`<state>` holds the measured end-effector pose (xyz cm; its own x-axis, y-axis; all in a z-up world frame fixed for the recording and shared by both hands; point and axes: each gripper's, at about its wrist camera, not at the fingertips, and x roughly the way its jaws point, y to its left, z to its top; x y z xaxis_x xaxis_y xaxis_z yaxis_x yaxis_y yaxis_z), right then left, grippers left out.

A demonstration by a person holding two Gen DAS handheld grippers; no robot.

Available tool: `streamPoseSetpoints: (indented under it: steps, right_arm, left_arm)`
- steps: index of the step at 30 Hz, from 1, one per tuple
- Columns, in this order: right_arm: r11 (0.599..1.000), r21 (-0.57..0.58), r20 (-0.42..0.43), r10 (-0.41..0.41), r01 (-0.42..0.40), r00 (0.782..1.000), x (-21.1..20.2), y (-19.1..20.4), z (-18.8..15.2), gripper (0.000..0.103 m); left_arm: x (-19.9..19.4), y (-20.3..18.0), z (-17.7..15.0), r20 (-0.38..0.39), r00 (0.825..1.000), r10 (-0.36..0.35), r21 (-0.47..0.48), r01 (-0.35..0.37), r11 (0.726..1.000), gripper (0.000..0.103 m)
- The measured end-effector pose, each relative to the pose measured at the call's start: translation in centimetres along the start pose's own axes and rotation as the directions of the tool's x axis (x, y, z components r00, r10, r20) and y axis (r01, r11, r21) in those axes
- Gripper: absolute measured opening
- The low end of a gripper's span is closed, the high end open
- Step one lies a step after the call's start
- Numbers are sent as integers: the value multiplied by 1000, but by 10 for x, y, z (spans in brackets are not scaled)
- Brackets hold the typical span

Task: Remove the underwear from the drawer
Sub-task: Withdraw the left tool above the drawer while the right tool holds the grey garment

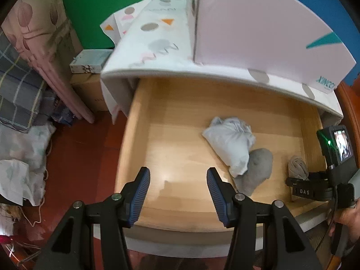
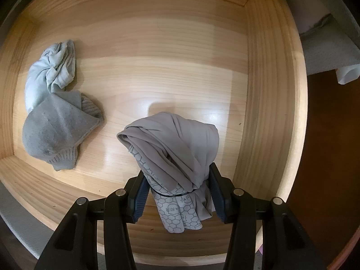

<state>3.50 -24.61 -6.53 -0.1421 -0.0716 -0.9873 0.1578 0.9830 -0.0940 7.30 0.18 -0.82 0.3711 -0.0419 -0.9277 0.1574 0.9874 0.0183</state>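
Between ribbed gripper pads, smooth taupe underwear bunches.

We read "DAS" in pale letters on the black body of the right hand-held gripper. Teal lettering on the white panel beyond the left hand-held gripper appears upside down and unreadable. Marks on the honeycomb-printed underwear are too small to read.

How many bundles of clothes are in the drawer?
3. A pale blue bundle lies at the left, a grey one touches it just below, and a taupe one is gripped by the right gripper. None looks hidden.
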Motion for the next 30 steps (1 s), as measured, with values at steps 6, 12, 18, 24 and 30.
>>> streamPoseSetpoints:
  steps: [6, 12, 18, 24, 30]
  right_arm:
    - [1000, -6, 0, -1, 1, 1000, 0, -15, -2, 46]
    - [1000, -7, 0, -4, 4, 1000, 0, -18, -2, 46]
    - [1000, -14, -6, -11, 11, 1000, 3, -20, -3, 46]
    - [999, -24, -13, -25, 25, 1000, 4, -17, -1, 46]
    - [999, -27, -11, -40, 39, 999, 6, -14, -1, 44]
  left_arm:
    - [6, -10, -8, 8, 1000, 2, 29, -2, 1000, 54]
    - [4, -8, -4, 19, 1000, -7, 25, 7, 1000, 54]
    - [9, -6, -8, -16, 1000, 10, 36, -10, 999, 54]
    - [15, -6, -11, -44, 999, 2, 43, 0, 999, 54]
    - [12, -10, -14, -16, 999, 28, 56, -27, 998, 54]
